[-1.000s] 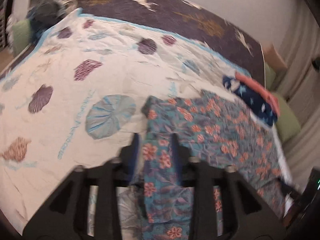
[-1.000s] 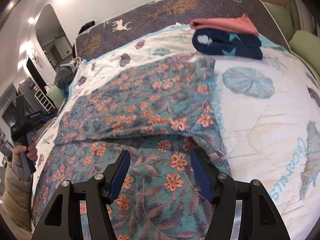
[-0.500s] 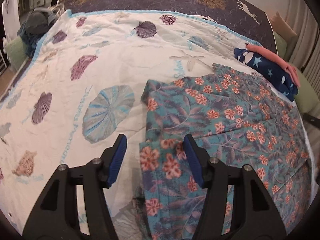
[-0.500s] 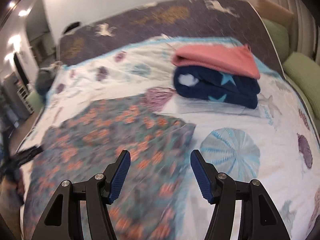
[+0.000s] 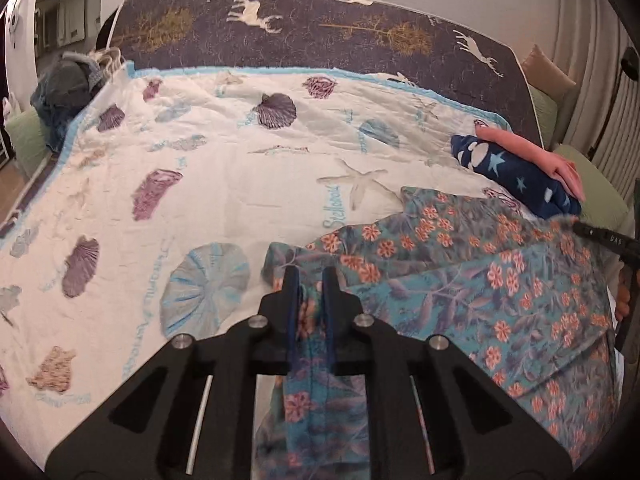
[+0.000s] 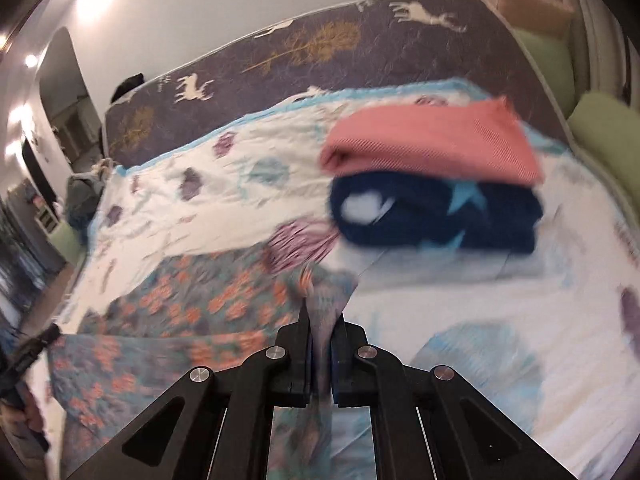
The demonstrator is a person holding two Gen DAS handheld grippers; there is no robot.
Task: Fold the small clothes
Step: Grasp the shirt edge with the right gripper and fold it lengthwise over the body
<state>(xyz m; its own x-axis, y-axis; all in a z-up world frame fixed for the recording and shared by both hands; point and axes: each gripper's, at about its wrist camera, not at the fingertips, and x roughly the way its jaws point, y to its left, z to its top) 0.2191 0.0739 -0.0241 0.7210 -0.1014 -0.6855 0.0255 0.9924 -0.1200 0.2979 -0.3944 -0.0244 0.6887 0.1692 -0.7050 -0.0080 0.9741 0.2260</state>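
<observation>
A white shell-printed quilt (image 5: 240,184) covers most of the left wrist frame, over a dark deer-patterned mattress (image 5: 320,36) along the top. The teal floral garment (image 5: 480,280) lies on the quilt at lower right. Behind it, at right, a folded pink cloth (image 5: 532,156) rests on a folded navy star-printed cloth (image 5: 516,178).

You see: teal garment (image 5: 460,280) with orange flowers; white quilt (image 5: 240,184), purple shells; navy starred bundle (image 6: 436,216) under pink (image 6: 432,140).

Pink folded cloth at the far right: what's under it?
The pink folded cloth lies on a folded navy star-print garment, which rests on the seashell quilt. Anything between them is hidden.
</observation>
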